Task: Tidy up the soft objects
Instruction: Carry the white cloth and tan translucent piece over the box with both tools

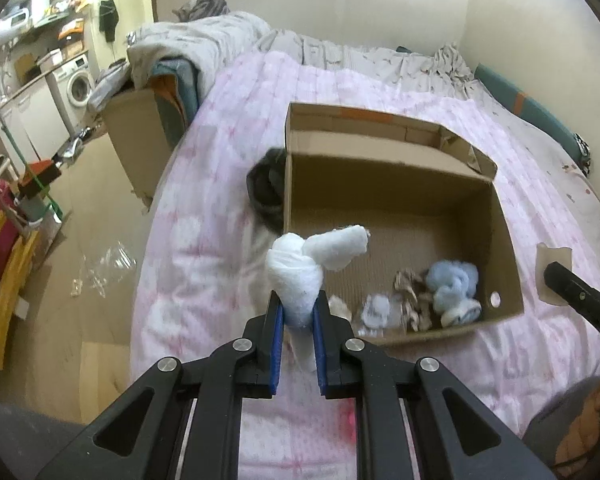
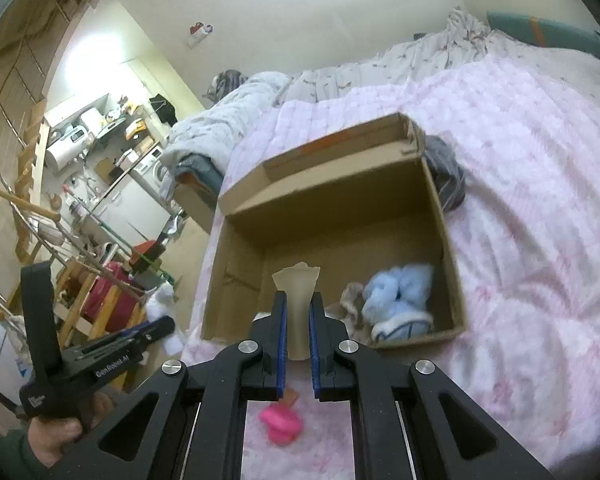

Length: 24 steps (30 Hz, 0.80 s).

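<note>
An open cardboard box [image 1: 504, 248] lies on the pink bedspread; it also shows in the right wrist view [image 2: 240, 264]. Inside are a light blue fluffy item [image 1: 454, 280] [image 2: 400, 296], a brown patterned cloth [image 1: 410, 292] and small white pieces [image 1: 374, 306]. My left gripper [image 1: 298, 308] is shut on a knotted white cloth [image 1: 300, 268], held over the box's near left corner. My right gripper [image 2: 298, 312] is shut on a beige sock-like piece [image 2: 298, 304] over the box's near edge. A pink soft item [image 2: 282, 424] lies on the bed below it.
A dark grey garment [image 1: 266, 188] [image 2: 446, 176] lies against the box's far side. A grey duvet [image 1: 204, 40] is heaped at the bed's far end. A second cardboard box [image 1: 138, 136] stands beside the bed. The floor at left holds clear plastic [image 1: 108, 264] and furniture.
</note>
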Available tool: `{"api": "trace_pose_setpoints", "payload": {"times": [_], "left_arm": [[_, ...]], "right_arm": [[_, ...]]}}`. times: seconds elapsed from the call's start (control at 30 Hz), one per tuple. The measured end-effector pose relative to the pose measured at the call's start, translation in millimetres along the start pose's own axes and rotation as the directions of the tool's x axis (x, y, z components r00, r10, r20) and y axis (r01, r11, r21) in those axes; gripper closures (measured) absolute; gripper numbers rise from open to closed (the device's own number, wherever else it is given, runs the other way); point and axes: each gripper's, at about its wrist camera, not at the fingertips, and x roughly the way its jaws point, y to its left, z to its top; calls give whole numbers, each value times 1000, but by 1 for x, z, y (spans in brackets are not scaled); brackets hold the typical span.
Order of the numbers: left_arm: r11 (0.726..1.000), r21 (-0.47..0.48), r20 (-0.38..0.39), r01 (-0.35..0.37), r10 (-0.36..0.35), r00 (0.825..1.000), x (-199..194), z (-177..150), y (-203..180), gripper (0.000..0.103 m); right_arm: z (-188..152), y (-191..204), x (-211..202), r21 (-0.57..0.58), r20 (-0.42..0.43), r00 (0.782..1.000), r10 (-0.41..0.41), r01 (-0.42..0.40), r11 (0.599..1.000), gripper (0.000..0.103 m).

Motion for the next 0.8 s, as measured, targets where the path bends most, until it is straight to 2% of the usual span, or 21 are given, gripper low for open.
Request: {"api": "trace_pose_setpoints", "payload": {"times": [0.4,0.57,0.8], "left_arm": [[998,61,25,-17,15,1000,32,41,-21,91],[996,77,10,-34,33,999,54,48,-29,91],[995,90,-19,-37,39,999,82,49,-39,91]], "right_arm": [[35,-7,27,-65,25,999,-29,30,997,92],[37,-8,43,-86,16,999,-41,43,995,92],[34,-23,67,-56,-30,997,-73,71,996,92]]}}
